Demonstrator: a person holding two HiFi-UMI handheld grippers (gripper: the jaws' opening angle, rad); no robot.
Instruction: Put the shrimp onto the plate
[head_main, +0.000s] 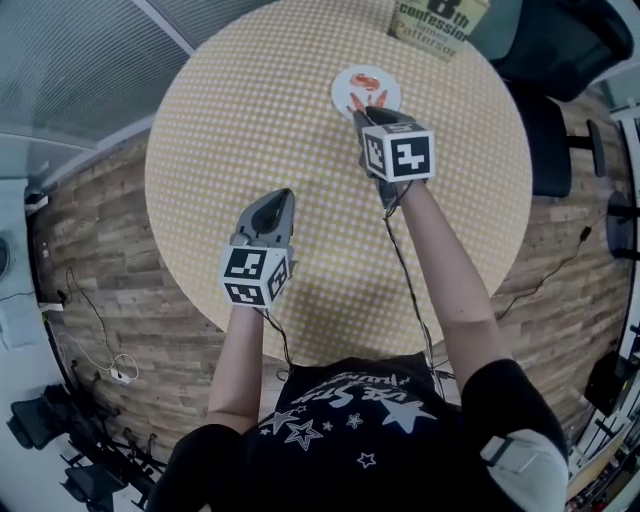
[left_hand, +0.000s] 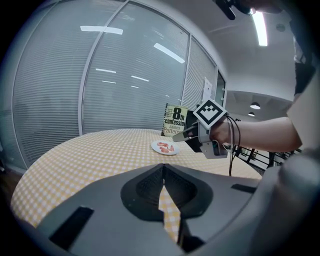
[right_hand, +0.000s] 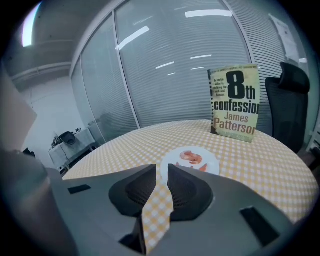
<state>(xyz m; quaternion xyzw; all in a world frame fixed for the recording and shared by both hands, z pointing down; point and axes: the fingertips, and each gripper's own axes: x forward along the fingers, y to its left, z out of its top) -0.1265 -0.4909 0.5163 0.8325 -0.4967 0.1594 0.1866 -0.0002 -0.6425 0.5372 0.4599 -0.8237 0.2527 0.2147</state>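
A small white plate (head_main: 340, 92) lies on the far side of the round table, with orange shrimp (head_main: 365, 80) on it. In the right gripper view one shrimp (right_hand: 192, 157) curls in the plate's (right_hand: 172, 159) middle and another shows just past the jaws. My right gripper (head_main: 368, 115) hovers at the plate's near edge, its jaws a narrow gap apart with nothing between them (right_hand: 161, 167). My left gripper (head_main: 283, 195) rests lower over the table's middle, jaws closed tip to tip and empty (left_hand: 163, 167). From there I see the plate (left_hand: 165, 147) and the right gripper (left_hand: 182, 136).
A yellow checked cloth (head_main: 250, 120) covers the table. A paperback book (head_main: 435, 22) stands upright behind the plate at the far edge. A dark office chair (head_main: 560, 50) sits at the table's right. Wooden floor and cables lie below.
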